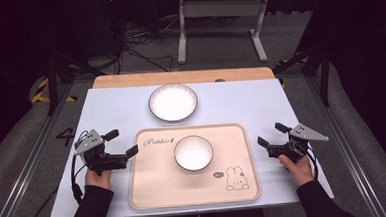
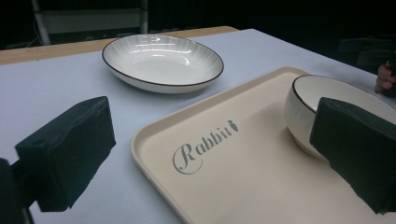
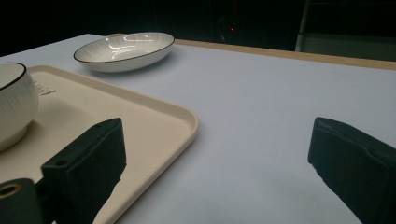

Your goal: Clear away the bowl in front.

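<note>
A cream tray (image 1: 155,185) printed with "Rabbit" and a bunny drawing lies at the front middle of the table. On it stands a small white bowl (image 1: 194,152) with a dark rim. Beyond the tray, a shallow white plate (image 1: 173,102) rests on the table. My left gripper (image 1: 123,142) is held just left of the tray, open and holding nothing. In the left gripper view its jaws (image 2: 215,154) straddle the tray's corner (image 2: 261,186), with the bowl (image 2: 303,107) at the right and the plate (image 2: 161,60) farther off. My right gripper (image 1: 271,134) stays right of the tray, open over bare table (image 3: 219,168).
The white tabletop (image 1: 250,100) ends in a wooden strip (image 1: 179,77) at the far edge. Behind it stand a grey metal frame (image 1: 221,12) and floor cables (image 1: 137,41). Metal rails (image 1: 28,162) run along both sides of the table.
</note>
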`<action>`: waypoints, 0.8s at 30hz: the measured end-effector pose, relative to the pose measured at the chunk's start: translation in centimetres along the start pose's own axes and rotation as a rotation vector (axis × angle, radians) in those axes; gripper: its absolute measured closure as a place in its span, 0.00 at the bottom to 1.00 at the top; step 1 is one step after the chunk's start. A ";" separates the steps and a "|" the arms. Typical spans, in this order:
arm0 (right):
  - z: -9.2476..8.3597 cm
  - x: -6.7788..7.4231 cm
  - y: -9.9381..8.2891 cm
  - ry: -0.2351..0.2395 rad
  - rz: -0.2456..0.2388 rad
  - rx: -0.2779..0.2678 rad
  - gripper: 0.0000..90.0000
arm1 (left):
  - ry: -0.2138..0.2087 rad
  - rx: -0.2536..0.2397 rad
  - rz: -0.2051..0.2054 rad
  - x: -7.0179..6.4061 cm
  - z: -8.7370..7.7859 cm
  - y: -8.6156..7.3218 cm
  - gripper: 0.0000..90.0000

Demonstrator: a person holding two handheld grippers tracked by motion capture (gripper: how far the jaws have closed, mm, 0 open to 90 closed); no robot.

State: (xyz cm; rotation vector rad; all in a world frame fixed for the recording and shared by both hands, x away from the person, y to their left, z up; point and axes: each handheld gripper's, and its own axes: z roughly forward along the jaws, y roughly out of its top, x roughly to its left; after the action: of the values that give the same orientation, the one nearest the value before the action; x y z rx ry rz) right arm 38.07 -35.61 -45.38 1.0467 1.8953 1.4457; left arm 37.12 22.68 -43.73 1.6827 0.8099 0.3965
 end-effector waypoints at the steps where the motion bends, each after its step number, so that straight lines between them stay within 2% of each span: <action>1: 0.0 0.0 0.0 0.000 0.000 0.001 0.05 | 0.005 -0.013 0.022 -0.2 0.1 -0.3 0.00; 2: 0.0 0.0 0.0 0.000 0.001 0.001 0.05 | 0.010 -0.021 0.039 -0.3 0.2 -0.5 0.00; 4: 0.0 0.0 0.0 -0.001 0.000 0.001 0.05 | 0.002 -0.026 0.041 -0.3 0.3 -0.7 0.00; 5: 0.0 0.0 0.0 0.000 0.000 0.000 0.05 | -0.018 -0.041 0.010 -0.2 0.4 -1.0 0.00; 7: 0.0 0.0 0.0 0.000 0.000 0.000 0.05 | -0.019 -0.039 -0.001 -0.1 0.4 -1.2 0.00; 9: 0.0 0.0 0.0 -0.001 0.000 0.000 0.05 | 0.000 -0.029 -0.005 0.0 0.5 -1.4 0.00; 11: 0.0 0.0 0.0 0.001 0.000 0.000 0.05 | 0.018 -0.040 -0.012 0.0 0.5 -1.6 0.00; 13: 0.0 0.0 0.0 0.001 0.001 0.000 0.05 | 0.058 -0.038 -0.051 0.2 0.3 -1.9 0.00; 16: 0.0 0.0 0.0 0.001 0.001 0.000 0.05 | 0.054 -0.054 -0.093 0.7 0.1 -2.1 0.00; 19: 0.0 0.0 0.0 0.002 0.001 0.001 0.05 | 0.053 -0.054 -0.094 0.7 0.0 -2.1 0.00; 24: 0.0 0.0 0.0 0.002 0.001 -0.001 0.05 | 0.062 -0.026 -0.066 0.4 0.3 -2.1 0.00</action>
State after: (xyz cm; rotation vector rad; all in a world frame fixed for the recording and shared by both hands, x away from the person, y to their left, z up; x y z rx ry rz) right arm 38.05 -35.63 -45.39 1.0464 1.8955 1.4488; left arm 36.96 22.97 -45.89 1.6222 0.8998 0.4136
